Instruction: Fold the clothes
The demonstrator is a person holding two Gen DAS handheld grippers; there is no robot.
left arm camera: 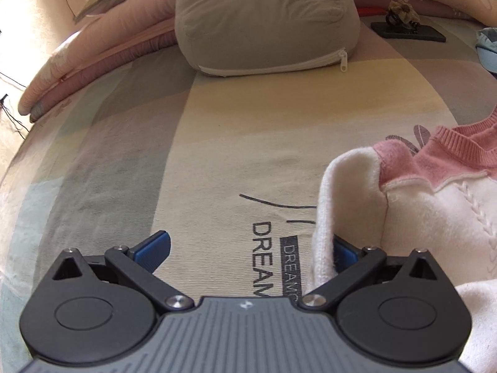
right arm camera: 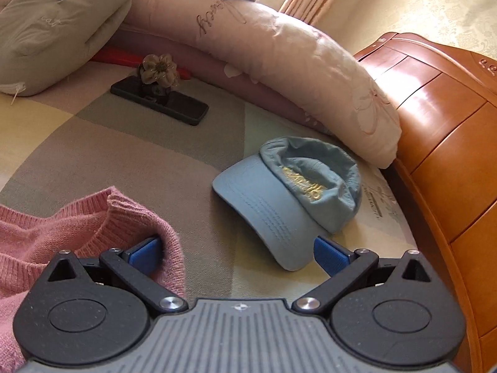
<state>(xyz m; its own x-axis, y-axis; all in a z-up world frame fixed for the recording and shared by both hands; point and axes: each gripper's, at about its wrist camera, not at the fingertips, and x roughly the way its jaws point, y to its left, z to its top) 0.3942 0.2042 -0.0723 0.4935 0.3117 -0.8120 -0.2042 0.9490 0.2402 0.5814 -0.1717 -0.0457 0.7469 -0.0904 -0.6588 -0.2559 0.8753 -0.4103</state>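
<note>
**Jaws spread at both sides of one sweater on the bed**

One white-and-pink knitted sweater (left arm camera: 435,205) lying rumpled on the striped, printed bed sheet (left arm camera: 217,143), pink ribbed collar uppermost, a white fold draped over the inner blue pad. Left gripper (left arm camera: 248,248) low at the white edge, jaws released, gripping nothing. Right gripper (right arm camera: 237,251) at the pink knit (right arm camera: 93,227), jaws likewise spread wide, one pad tucked against the fabric, nothing clamped. No telling from this whether a fold is about to be taken or has just been let go.

Possible trouble from here:
- Closing on a single layer of the loose, doubled-over white edge, leaving the rest to sag and the fold crooked.
- Snagging a pad in the open knit, stretching the collar.
- Sweeping the right side outward and dragging the cap lying just beside that gripper.

Count elsewhere on the bed: one light-blue baseball cap with yellow embroidery (right arm camera: 289,195); one dark phone (right arm camera: 161,105) carrying a fabric flower ornament (right arm camera: 160,70); one grey zipped cushion (left arm camera: 264,21); pinkish rolled quilts (right arm camera: 279,62) along the far side, number unclear.
</note>
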